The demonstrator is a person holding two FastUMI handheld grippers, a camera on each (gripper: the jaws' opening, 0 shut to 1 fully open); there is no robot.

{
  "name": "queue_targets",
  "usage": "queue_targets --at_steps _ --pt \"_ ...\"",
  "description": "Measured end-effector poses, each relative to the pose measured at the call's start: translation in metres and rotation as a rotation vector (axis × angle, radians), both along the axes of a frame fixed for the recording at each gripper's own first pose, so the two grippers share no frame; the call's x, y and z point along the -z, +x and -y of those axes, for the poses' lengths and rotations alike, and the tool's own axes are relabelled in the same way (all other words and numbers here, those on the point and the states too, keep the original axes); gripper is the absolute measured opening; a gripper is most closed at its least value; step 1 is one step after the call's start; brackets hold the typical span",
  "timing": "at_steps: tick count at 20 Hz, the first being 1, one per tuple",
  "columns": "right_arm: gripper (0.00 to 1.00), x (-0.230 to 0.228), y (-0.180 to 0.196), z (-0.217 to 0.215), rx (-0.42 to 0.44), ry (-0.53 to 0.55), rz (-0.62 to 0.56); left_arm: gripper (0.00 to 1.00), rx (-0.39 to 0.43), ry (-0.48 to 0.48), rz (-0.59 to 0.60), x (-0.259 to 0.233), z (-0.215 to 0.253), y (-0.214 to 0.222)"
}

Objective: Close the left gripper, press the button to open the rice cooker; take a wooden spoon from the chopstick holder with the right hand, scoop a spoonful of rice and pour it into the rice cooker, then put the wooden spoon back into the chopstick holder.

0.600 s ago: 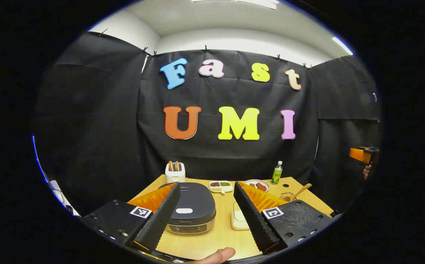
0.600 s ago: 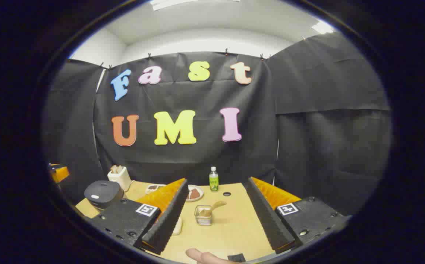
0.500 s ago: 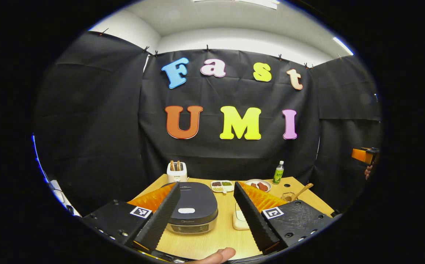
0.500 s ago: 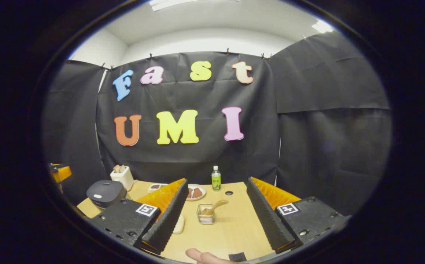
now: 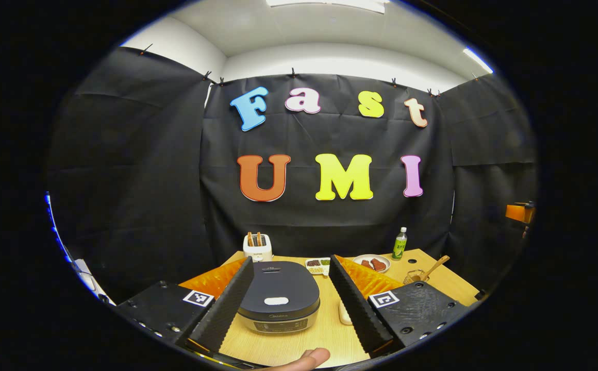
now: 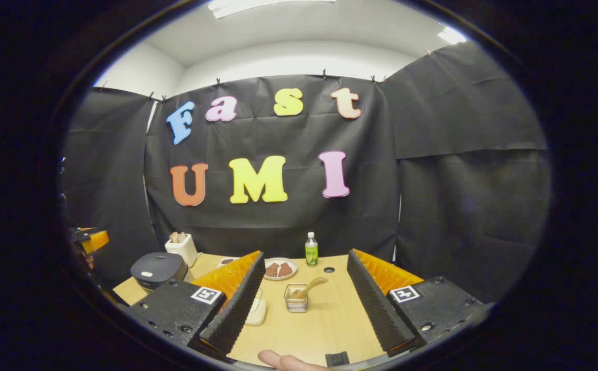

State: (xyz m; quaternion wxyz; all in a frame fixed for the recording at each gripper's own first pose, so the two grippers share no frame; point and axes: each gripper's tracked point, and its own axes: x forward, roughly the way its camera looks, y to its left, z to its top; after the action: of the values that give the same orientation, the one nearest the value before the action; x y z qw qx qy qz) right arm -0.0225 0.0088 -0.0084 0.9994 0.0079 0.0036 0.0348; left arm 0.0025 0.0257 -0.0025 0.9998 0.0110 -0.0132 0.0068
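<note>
Black rice cooker (image 5: pixel 278 303), label illegible, lid shut

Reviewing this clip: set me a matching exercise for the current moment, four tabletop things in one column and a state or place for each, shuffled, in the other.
Things:
1. rice cooker
2. wooden spoon
3. green bottle
4. toaster

States or places:
A. standing upright near the back wall
B. lid shut, lying between the open left gripper's fingers in the left gripper view
C. two slices poking out of the top
D. leaning in the chopstick holder

Pairs: 1-B, 2-D, 3-A, 4-C
</note>
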Motion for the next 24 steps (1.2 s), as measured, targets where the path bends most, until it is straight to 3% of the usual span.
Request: queue_targets --at_steps 1,3,5,7,8,9,10,11,12,15,16,17,19,20,21,22,23,24 --pt "1.00 0.002 0.002 0.000 -0.005 0.002 -0.007 0.94 0.000 -0.008 -0.007 0.002 0.000 0.001" --pt "0.94 0.005 0.004 0.001 -0.005 0.002 -0.022 0.94 -0.009 -0.020 -0.017 0.006 -0.004 0.004" --pt "1.00 0.003 0.008 0.006 0.002 0.017 -0.020 0.94 -0.003 -0.021 -0.019 0.010 -0.004 0.009" --pt "1.00 0.003 0.014 0.014 0.023 0.019 -0.010 0.87 0.025 -0.028 -0.053 0.021 -0.002 0.016" --pt "0.94 0.004 0.016 0.016 0.030 0.021 -0.008 0.77 0.024 -0.033 -0.084 0.030 -0.003 0.018" --pt "0.94 0.006 0.017 0.018 0.034 0.023 -0.012 0.84 0.015 -0.033 -0.091 0.032 -0.007 0.020" --pt "1.00 0.009 0.019 0.018 0.034 0.027 -0.018 0.75 0.013 -0.030 -0.092 0.033 -0.008 0.023" --pt "0.94 0.011 0.022 0.019 0.034 0.031 -0.022 0.75 0.011 -0.030 -0.090 0.032 -0.008 0.025" --pt "1.00 0.012 0.023 0.020 0.035 0.031 -0.025 0.75 0.011 -0.037 -0.084 0.031 -0.008 0.025" --pt "1.00 0.017 0.029 0.025 0.055 0.024 -0.026 0.75 0.024 -0.061 -0.085 0.037 -0.003 0.032" --pt "1.00 0.019 0.031 0.026 0.059 0.021 -0.030 0.71 0.035 -0.061 -0.117 0.046 -0.001 0.038" --pt "1.00 0.022 0.033 0.027 0.061 0.019 -0.036 0.73 0.033 -0.076 -0.166 0.059 0.000 0.041" --pt "1.00 0.027 0.035 0.030 0.063 0.020 -0.045 0.34 0.040 -0.098 -0.226 0.074 0.002 0.049" --pt "1.00 0.029 0.037 0.031 0.065 0.019 -0.048 0.29 0.048 -0.114 -0.254 0.080 0.004 0.050" --pt "1.00 0.032 0.039 0.034 0.069 0.016 -0.052 0.04 0.033 -0.117 -0.286 0.089 0.000 0.055" --pt "1.00 0.035 0.041 0.036 0.074 0.012 -0.057 0.17 0.000 -0.085 -0.309 0.098 -0.008 0.060" --pt "1.00 0.038 0.042 0.038 0.077 0.008 -0.065 0.03 -0.030 -0.045 -0.324 0.104 -0.017 0.066" --pt "1.00 0.041 0.044 0.040 0.079 0.004 -0.071 0.02 -0.043 -0.025 -0.351 0.113 -0.021 0.071"
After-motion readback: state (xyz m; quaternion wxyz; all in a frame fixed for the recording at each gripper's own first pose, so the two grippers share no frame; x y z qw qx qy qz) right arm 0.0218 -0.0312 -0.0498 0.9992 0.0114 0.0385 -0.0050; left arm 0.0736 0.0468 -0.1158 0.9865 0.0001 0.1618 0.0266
